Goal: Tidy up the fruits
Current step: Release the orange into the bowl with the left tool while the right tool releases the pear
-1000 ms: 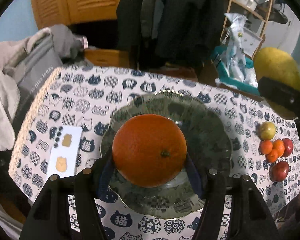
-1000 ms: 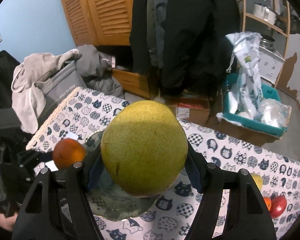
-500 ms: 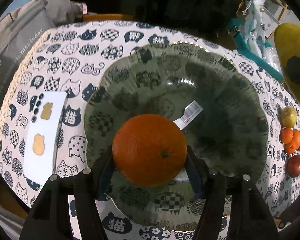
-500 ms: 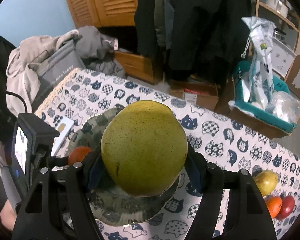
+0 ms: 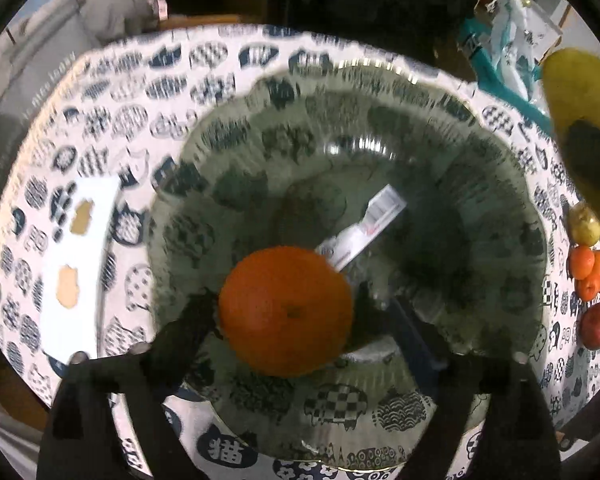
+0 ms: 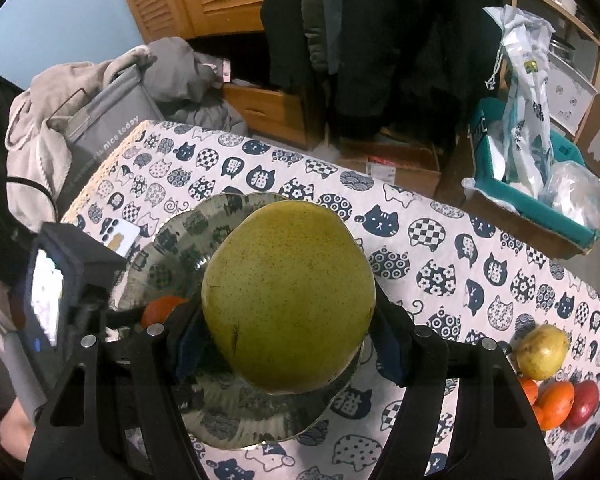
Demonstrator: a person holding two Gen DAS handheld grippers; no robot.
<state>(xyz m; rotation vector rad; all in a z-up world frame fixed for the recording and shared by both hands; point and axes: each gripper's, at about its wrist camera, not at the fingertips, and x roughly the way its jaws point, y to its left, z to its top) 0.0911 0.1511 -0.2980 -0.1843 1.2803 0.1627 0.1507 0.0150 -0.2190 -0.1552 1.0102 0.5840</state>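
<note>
An orange (image 5: 286,310) lies in the glass plate (image 5: 500,184) in the left wrist view. My left gripper (image 5: 296,320) is open, its fingers spread wide on both sides of the orange and clear of it. The orange also shows in the right wrist view (image 6: 162,308). My right gripper (image 6: 288,340) is shut on a big yellow-green pear (image 6: 288,296) and holds it above the plate (image 6: 172,240). The pear also shows in the left wrist view (image 5: 584,92).
A white label (image 5: 364,220) lies in the plate. Several small fruits sit at the table's right: a yellow one (image 6: 542,350), orange ones (image 6: 556,400) and red ones (image 6: 586,400). A white card (image 5: 76,264) lies left of the plate. Clothes and bags stand beyond the table.
My left gripper has opened and let go of the orange, which now lies in the plate. My right gripper with the pear has come lower and closer over the plate.
</note>
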